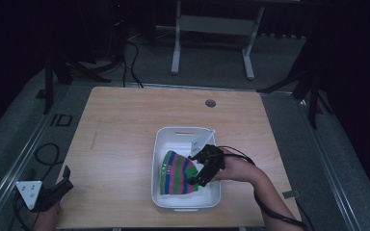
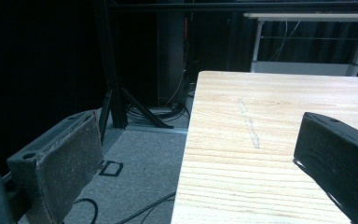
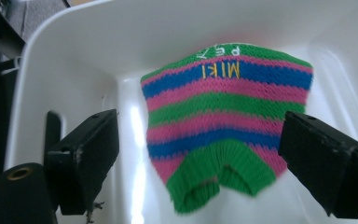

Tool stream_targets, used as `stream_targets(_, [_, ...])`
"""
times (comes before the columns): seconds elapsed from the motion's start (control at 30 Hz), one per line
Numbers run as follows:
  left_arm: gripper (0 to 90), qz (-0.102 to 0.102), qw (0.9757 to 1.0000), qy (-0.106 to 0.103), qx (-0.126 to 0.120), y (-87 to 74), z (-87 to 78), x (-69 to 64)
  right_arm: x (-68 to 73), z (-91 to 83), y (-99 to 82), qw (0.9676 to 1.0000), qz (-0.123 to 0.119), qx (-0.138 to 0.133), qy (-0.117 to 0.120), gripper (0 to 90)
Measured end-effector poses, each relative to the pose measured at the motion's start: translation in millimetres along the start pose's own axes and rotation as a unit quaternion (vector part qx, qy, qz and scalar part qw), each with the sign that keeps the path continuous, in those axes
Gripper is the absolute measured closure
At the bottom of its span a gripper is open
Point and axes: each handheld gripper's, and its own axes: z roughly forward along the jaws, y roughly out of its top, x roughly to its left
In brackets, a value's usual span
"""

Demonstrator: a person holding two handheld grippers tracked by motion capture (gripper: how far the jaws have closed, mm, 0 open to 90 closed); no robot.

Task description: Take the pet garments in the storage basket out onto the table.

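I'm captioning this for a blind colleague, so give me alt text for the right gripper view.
A striped knitted garment in pink, green and blue, with yellow lettering, lies in a white plastic tub. The right gripper hangs just above it, its two black jaws spread wide on either side of the green ribbed hem and holding nothing.

A light wooden table carries a white plastic bin near its front edge.
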Motion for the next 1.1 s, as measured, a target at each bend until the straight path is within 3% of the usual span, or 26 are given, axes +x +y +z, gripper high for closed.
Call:
stream_targets(0.47, [1.3,-0.005,1.0,-0.005,-0.003,0.1,-0.2,1.4,-6.1,53.6,25.8,0.9978,-0.023,0.061,0.012,12.1])
stream_targets(0.9, [1.3,-0.006,1.0,-0.006,-0.003,0.2,-0.3,2.2,-7.2,92.8,29.1,0.9939,-0.027,0.106,0.012,12.2])
stream_targets(1.03, [1.3,-0.006,1.0,-0.007,-0.004,0.1,-0.2,2.1,-3.8,97.5,28.8,0.9923,-0.045,0.115,0.0,14.0])
stream_targets(1.07, [1.3,-0.005,1.0,-0.007,-0.003,0.1,-0.2,2.0,-1.0,98.5,28.7,0.9902,-0.062,0.123,-0.022,21.9])
stream_targets(1.1, [1.3,-0.005,1.0,-0.007,-0.003,0.1,-0.2,2.0,-1.0,98.5,28.7,0.9902,-0.062,0.123,-0.022,21.9])
